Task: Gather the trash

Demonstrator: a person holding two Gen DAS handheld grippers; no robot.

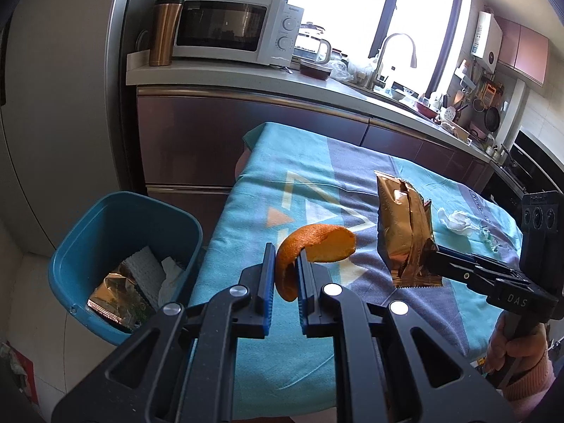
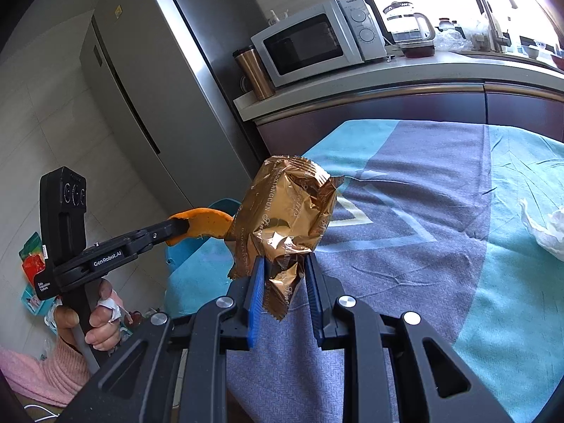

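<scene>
1. Left wrist view: left gripper (image 1: 284, 268) is pinching curved, pebbly orange peel (image 1: 313, 246) above the cloth's edge; open blue bin (image 1: 116, 211) waiting at nine o'clock.
2. Right gripper (image 2: 283, 275) is clamping crinkly gold foil wrapper (image 2: 282, 211) over the table (image 2: 458, 211).

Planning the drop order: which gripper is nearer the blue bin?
Left. The left gripper, shut on the orange peel, is by the table edge beside the blue bin; the right gripper, holding the gold wrapper, is farther over the table.

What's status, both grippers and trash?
Left gripper clamps orange peel. Right gripper clamps gold wrapper. Blue bin left of table, nothing blocking. Tissue uncollected.
</scene>
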